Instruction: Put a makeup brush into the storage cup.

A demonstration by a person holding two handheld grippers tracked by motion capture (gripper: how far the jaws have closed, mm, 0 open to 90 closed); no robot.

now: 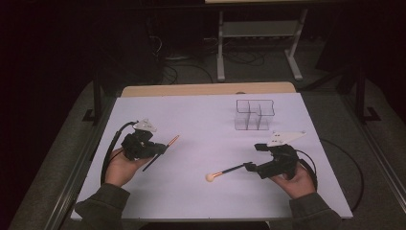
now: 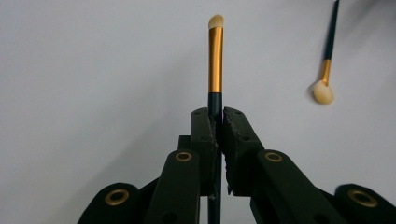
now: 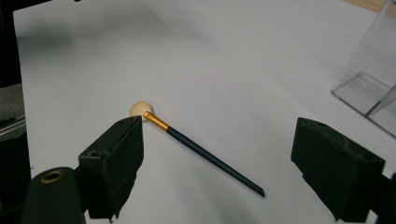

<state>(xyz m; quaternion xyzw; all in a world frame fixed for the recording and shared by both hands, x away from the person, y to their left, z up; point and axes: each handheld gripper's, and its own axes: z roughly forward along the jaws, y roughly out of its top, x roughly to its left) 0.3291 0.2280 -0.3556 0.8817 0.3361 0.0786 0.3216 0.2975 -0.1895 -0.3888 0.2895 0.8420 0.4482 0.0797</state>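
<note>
A thin brush (image 2: 215,60) with a dark handle, gold ferrule and small pale tip stands straight up between the jaws of my left gripper (image 2: 215,116), which is shut on its handle. From above, that gripper (image 1: 160,149) is at the table's left, with the brush (image 1: 173,140) pointing up and right. A second brush (image 3: 201,151) with a round pale head lies flat on the white table (image 1: 191,115). My right gripper (image 3: 218,135) is open, one jaw on each side of it. In the high view this brush (image 1: 225,171) lies just left of the right gripper (image 1: 253,156).
A clear plastic organizer (image 1: 253,115) with several compartments stands at the back right of the table, and its corner (image 3: 373,88) is at the right edge of the right gripper view. A wooden strip (image 1: 206,89) runs along the far edge. Cables trail from both grippers.
</note>
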